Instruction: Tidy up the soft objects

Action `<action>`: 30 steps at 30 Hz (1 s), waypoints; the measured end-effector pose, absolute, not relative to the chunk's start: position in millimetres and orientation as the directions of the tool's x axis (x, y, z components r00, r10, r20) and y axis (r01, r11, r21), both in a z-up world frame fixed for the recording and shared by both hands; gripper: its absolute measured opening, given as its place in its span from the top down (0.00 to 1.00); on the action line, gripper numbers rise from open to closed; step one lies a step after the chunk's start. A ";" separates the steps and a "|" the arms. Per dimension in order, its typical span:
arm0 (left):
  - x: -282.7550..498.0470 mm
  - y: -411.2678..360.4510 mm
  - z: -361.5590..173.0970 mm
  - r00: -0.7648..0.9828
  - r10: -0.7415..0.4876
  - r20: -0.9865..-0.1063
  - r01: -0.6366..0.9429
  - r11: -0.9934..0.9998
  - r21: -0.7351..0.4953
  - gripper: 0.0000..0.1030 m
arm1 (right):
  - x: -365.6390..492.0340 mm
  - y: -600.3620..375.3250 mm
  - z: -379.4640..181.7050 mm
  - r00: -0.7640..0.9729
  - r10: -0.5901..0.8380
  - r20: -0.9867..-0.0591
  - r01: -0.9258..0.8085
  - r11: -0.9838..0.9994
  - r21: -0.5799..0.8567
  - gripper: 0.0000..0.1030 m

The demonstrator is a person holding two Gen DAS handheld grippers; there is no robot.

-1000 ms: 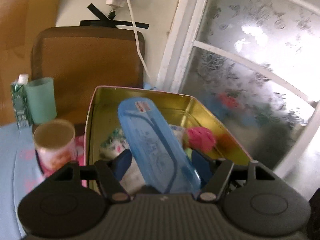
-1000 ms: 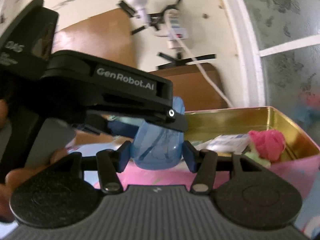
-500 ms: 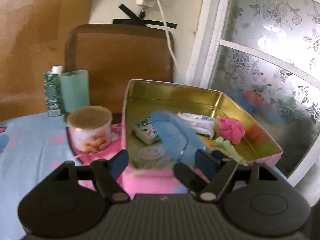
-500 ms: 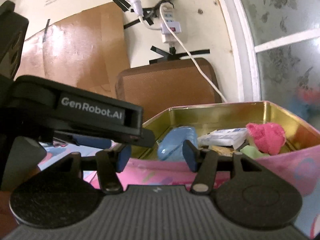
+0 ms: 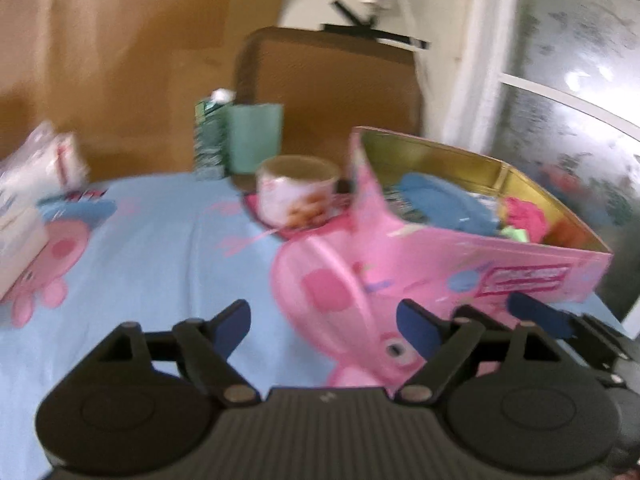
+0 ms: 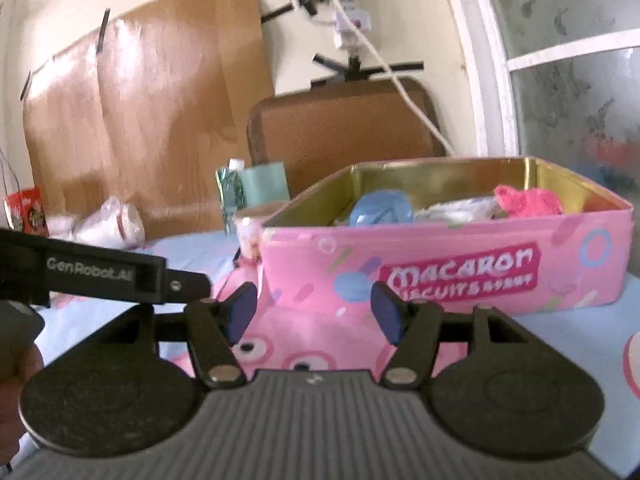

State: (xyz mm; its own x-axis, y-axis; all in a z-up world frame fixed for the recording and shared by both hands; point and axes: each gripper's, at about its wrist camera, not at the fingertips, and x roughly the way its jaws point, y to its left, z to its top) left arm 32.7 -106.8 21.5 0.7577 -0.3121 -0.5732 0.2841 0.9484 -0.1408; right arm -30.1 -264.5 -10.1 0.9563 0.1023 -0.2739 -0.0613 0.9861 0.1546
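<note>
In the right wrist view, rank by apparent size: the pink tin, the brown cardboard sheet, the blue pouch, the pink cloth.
1. Brown cardboard sheet and pink tin: look alike in size; the tin is nearer, so unsure.
2. Pink cloth and blue pouch: too alike to rank.

Black gripper [image 6: 314, 314], blue pads [image 6: 240, 312], silver screws.

I see my open pink macaron biscuit tin [image 6: 460, 264] with its gold inside standing on the blue cloth. In it lie a soft blue pouch [image 6: 380, 209], a fuzzy pink knitted piece [image 6: 528, 202] and a white packet [image 6: 456, 209].
</note>
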 end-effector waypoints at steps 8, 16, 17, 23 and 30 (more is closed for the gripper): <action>38.3 -86.0 -2.9 0.769 -0.210 -0.603 0.205 0.976 -0.077 0.21 | -26.0 -256.0 -9.6 0.950 0.081 -0.303 -0.030 0.985 0.171 0.35; 37.7 -93.0 -8.6 0.778 -0.193 -0.598 0.218 0.976 -0.031 0.18 | -14.5 -245.7 -11.2 0.937 0.105 -0.333 -0.051 0.985 0.166 0.35; 38.1 -93.4 -8.7 0.777 -0.193 -0.600 0.219 0.975 -0.031 0.17 | -14.1 -245.4 -11.5 0.935 0.108 -0.337 -0.054 0.985 0.165 0.35; 38.1 -92.3 -9.2 0.774 -0.203 -0.600 0.223 0.974 -0.042 0.16 | -12.8 -249.0 -12.4 0.926 0.131 -0.353 -0.061 0.977 0.204 0.35; 38.3 -89.7 -9.1 0.773 -0.213 -0.598 0.226 0.973 -0.054 0.16 | -12.9 -248.1 -12.6 0.924 0.130 -0.361 -0.059 0.978 0.202 0.35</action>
State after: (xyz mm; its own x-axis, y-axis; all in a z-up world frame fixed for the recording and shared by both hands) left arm 38.3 -89.7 -9.1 0.7730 -0.2127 -0.5976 0.2255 0.9727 -0.0545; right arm -12.9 -248.1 -12.6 0.9237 0.1299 -0.3605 -0.0586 0.9776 0.2020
